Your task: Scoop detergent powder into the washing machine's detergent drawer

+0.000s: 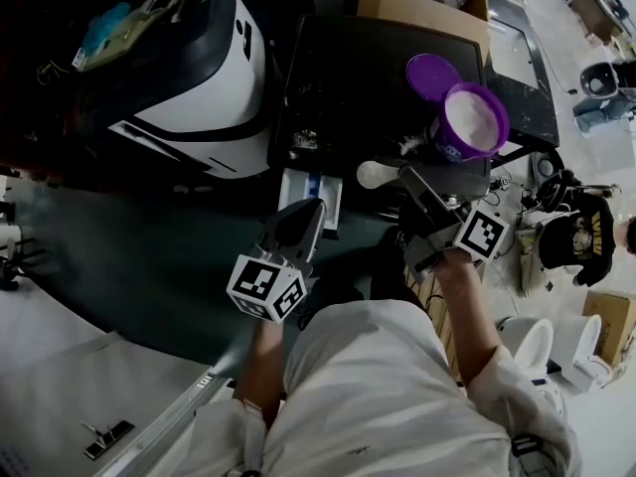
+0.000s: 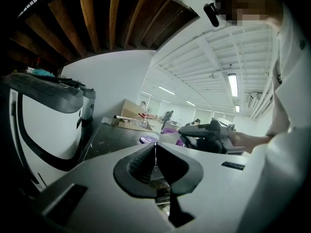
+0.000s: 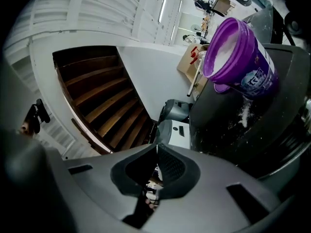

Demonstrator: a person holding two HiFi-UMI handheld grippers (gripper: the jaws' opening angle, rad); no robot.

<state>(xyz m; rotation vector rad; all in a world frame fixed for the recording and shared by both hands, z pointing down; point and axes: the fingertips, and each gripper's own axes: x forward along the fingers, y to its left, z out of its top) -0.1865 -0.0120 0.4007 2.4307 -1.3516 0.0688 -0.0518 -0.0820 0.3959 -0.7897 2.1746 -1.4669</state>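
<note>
Left hand-held gripper [image 1: 317, 207], right hand-held gripper [image 1: 405, 174], both closed

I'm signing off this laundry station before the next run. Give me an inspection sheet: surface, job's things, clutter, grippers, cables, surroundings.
Surface: black table, with white powder spilled near its front edge.
Job's things: purple tub open, with powder inside; its lid lies beside it; white drawer stands open in front of the table; white scoop is held above it.
Clutter: cardboard box at the table's back.
Grippers: left gripper shut and empty, near the drawer; right gripper appears shut on the scoop's handle.
Cables: nothing seen clearly.
Surroundings: washing machine left of the table; wooden stairs overhead.
</note>
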